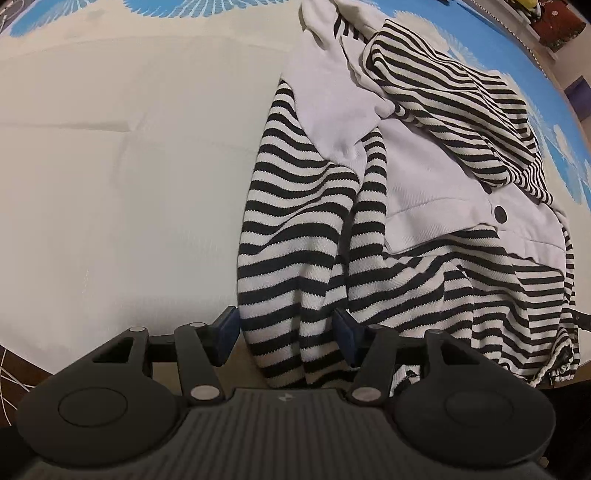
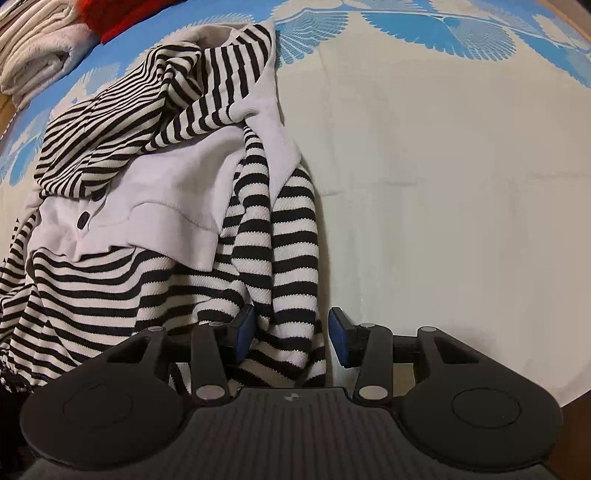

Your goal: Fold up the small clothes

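A black-and-white striped top (image 1: 406, 229) with a pale plain panel and a black button (image 1: 499, 213) lies crumpled on the cream sheet (image 1: 129, 184). In the left wrist view my left gripper (image 1: 286, 334) points down over the near end of a striped sleeve (image 1: 291, 258). The sleeve lies between its blue pads (image 1: 229, 332), which stand apart without squeezing it. In the right wrist view the same top (image 2: 122, 206) fills the left side. My right gripper (image 2: 291, 332) straddles a striped sleeve end (image 2: 291, 258), with a gap showing at the right pad (image 2: 339, 334).
The sheet has a blue fan-pattern border (image 2: 443, 26). A stack of folded pale cloth (image 2: 33, 51) and a red item (image 2: 107, 18) lie at the far left in the right wrist view. The bed's near edge (image 2: 576, 402) runs just beside the grippers.
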`<state>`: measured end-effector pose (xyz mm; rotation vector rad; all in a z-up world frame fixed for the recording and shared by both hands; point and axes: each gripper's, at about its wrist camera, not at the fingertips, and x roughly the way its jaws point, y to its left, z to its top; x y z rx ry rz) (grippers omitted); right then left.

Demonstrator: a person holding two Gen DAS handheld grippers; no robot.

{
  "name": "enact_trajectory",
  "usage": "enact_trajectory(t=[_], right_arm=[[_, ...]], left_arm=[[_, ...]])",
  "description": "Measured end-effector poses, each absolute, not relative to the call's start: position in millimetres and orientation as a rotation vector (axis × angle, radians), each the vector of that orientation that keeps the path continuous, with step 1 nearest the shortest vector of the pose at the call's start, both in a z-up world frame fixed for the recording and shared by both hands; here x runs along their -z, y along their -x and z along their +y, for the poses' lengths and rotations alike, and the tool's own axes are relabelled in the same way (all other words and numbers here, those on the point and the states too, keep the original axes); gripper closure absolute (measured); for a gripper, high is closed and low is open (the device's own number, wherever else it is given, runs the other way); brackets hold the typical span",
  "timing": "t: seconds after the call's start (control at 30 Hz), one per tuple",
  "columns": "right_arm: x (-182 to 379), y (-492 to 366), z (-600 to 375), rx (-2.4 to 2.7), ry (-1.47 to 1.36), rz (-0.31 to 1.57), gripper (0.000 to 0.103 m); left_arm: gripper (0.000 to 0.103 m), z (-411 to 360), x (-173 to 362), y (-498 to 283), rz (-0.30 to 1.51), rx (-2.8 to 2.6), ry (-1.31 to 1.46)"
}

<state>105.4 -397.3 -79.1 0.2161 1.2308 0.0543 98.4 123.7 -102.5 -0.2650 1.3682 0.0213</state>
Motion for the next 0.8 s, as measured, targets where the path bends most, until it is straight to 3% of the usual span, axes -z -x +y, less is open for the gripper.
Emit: enact_trajectory(t=[0.27,0.3,0.37,0.4,0.43,0.67,0.8], right_arm=[[80,-104,-395,-0.060,-0.191,1.235,0.059],[80,-104,-395,-0.063,-0.191,1.234,0.065],[81,-104,-394,-0.085,-0.193,1.237,0.080],[80,-104,-392,-0.108,-0.191,1.235,0.092],[79,-103,-390,-0.128,-0.186,1.228,0.095],[62,-99,-408,-0.131,-0.322,1.142,0.098],[67,-101,-405,-0.109,-0.295,1.167,0.097]], left_arm=[[0.044,121,104,-99,1.362,-0.018,0.250],[0.049,121,104,-99,1.360,-0.015,0.249],[0.068,119,104,-99,1.355,-0.003,0.245],[0.085,119,103,-98,1.352,0.005,0.242],[0.099,118,102,-98,1.347,0.012,0.240],[0.100,126,80,-90,1.265,0.056,0.320],[0.096,127,88,-93,1.310,0.024,0.323]])
